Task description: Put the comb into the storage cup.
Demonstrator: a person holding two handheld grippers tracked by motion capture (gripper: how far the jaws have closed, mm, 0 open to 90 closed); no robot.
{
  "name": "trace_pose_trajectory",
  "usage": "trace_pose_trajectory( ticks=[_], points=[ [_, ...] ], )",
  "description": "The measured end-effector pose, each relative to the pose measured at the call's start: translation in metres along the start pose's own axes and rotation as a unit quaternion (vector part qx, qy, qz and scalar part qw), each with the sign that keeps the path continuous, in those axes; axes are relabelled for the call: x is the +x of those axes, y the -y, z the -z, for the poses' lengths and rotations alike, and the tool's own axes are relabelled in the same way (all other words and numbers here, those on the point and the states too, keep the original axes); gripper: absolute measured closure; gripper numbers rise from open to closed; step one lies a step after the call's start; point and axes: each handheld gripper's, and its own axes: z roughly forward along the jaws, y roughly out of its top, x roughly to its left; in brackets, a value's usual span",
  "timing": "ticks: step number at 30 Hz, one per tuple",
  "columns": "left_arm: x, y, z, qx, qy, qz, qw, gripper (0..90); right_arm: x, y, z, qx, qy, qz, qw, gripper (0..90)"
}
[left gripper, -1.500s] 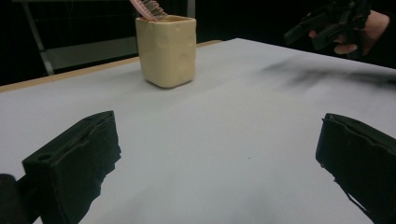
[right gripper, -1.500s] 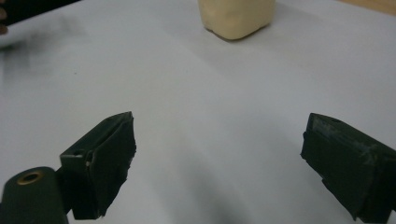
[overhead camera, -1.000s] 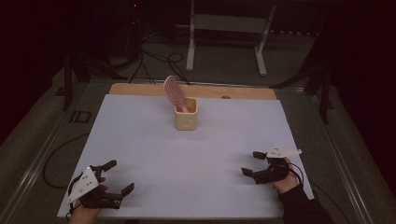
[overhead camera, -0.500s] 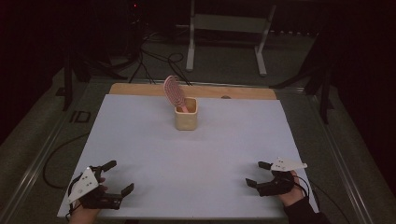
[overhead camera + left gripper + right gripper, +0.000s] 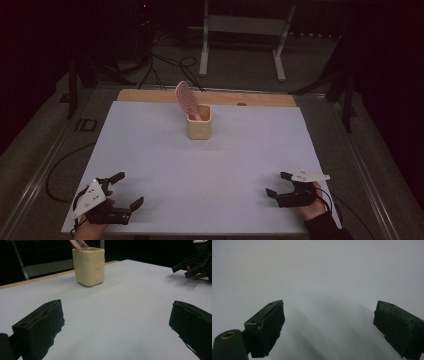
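High view: a white table top (image 5: 210,165) fills the middle of the frame, dim room behind. A cream-coloured square cup (image 5: 199,127) stands upright in the upper centre, and a pink hairbrush (image 5: 185,98) sits in it handle down, its oval head leaning toward the upper left. The left gripper (image 5: 120,191) rests at the lower left corner, the right gripper (image 5: 278,184) at the lower right; each has its 2 jaws spread and grasps nothing. Both are well apart from the cup.

Left gripper view: the cup (image 5: 88,266) stands at upper centre, with the bristled brush head (image 5: 78,243) cut off by the top edge. 2 black jaws rise wide apart from the bottom corners, bare table between them. The other gripper (image 5: 189,266) shows at the upper right.

Right gripper view: 2 released jaws over plain, somewhat blurred table surface.

Judgement: the brush looks settled in the cup, so the work seems either finished or about to start; any next move calls for a long reach forward to the cup.
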Motion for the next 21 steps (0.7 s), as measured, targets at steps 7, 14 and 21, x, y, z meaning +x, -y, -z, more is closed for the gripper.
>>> trace_pose_trajectory(
  ticks=[7,14,21],
  points=[
    [0.0001,0.0004,-0.0004,0.003,-0.003,0.000,1.0000,0.0,0.0011,-0.0002,0.0010,-0.004,-0.003,0.004,1.0000,9.4],
    [0.0012,0.0013,-0.0008,0.009,-0.008,-0.001,0.9999,0.0,0.0031,-0.0007,0.0013,-0.008,-0.008,0.011,0.9999,9.5],
    [0.0018,0.0022,-0.0010,0.010,-0.010,0.003,0.9999,0.0,0.0050,-0.0012,0.0007,-0.008,-0.014,0.016,0.9997,9.5]
  ],
)
